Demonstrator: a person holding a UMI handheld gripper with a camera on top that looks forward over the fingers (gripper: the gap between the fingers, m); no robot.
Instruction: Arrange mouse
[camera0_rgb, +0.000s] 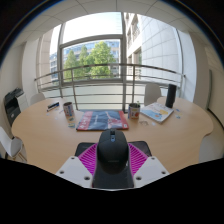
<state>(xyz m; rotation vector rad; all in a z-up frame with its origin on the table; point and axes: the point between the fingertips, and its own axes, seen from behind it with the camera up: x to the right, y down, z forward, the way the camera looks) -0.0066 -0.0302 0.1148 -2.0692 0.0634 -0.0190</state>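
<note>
A black computer mouse (112, 150) sits between my gripper's (112, 158) two fingers, its nose pointing forward over a round wooden table (60, 135). The magenta pads (90, 157) press against both sides of the mouse, and the mouse is held above the table. The rear of the mouse is hidden below the fingers.
A book with a red and blue cover (103, 120) lies just beyond the mouse. A mug (68, 110) stands at the left, another cup (134, 110) at the right, next to a booklet (157, 114). Chairs and a large window with a railing lie beyond.
</note>
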